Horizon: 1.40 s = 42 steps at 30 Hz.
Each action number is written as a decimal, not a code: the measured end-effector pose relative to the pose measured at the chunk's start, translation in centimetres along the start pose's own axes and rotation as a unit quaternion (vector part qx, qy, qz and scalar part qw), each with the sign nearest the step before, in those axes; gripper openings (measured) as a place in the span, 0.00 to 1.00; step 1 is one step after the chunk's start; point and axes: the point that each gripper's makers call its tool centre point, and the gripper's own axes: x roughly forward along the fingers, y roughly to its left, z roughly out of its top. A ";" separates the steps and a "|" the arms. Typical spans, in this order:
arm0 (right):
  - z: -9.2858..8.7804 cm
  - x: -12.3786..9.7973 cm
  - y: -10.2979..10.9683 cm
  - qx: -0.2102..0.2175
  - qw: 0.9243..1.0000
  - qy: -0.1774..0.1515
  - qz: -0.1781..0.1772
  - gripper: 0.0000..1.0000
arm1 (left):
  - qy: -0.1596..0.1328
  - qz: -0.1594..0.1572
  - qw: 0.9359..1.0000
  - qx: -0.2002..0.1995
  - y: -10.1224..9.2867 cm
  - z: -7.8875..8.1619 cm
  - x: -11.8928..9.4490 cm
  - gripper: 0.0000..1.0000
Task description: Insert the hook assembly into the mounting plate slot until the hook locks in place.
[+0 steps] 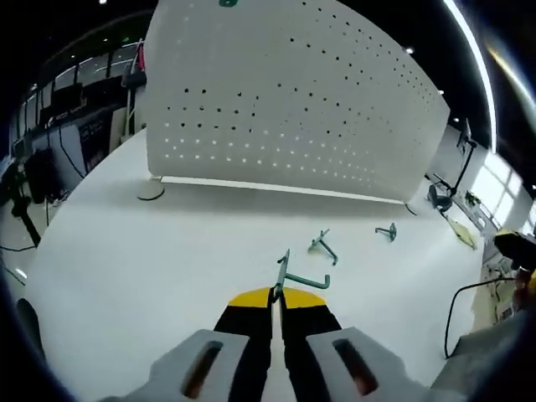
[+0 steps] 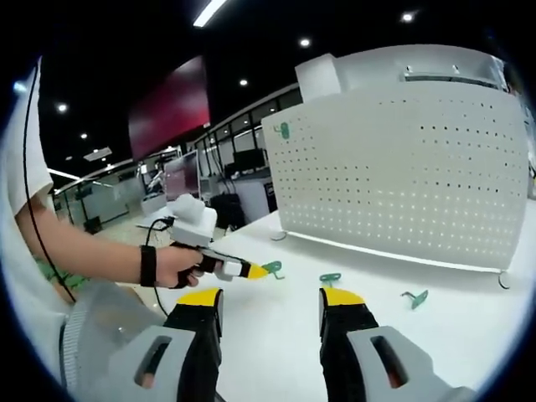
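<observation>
A white perforated mounting plate (image 1: 293, 100) stands upright on the white table (image 1: 151, 260); it also rises at the back of the right gripper view, plate (image 2: 402, 167). My left gripper (image 1: 276, 295) is shut on a green hook (image 1: 289, 276), held above the table short of the plate. The right gripper view shows that left gripper (image 2: 255, 270) in a person's hand, with the green hook (image 2: 272, 268) at its tip. My right gripper (image 2: 270, 303) stands open with nothing between its yellow-tipped fingers. One green hook (image 2: 284, 130) hangs high on the plate's left edge.
Loose green hooks lie on the table: one (image 1: 323, 246) and another (image 1: 387, 231) before the plate, also seen as hook (image 2: 330, 277) and hook (image 2: 414, 296). A black cable (image 1: 151, 194) lies by the plate's left foot. Desks and monitors stand beyond.
</observation>
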 end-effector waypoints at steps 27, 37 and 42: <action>1.6 1.4 3.3 0.037 0.998 -0.032 0.048 0.36 | -0.099 -0.089 0.990 -0.035 -5.7 2.9 -7.0 0.02; 2.9 2.3 5.1 0.053 0.995 -0.051 0.062 0.32 | -0.153 -0.137 0.978 -0.044 -7.3 4.3 -10.2 0.02; 3.9 2.5 5.5 0.073 0.993 -0.069 0.063 0.28 | -0.169 -0.159 0.972 -0.047 -8.4 5.1 -11.6 0.03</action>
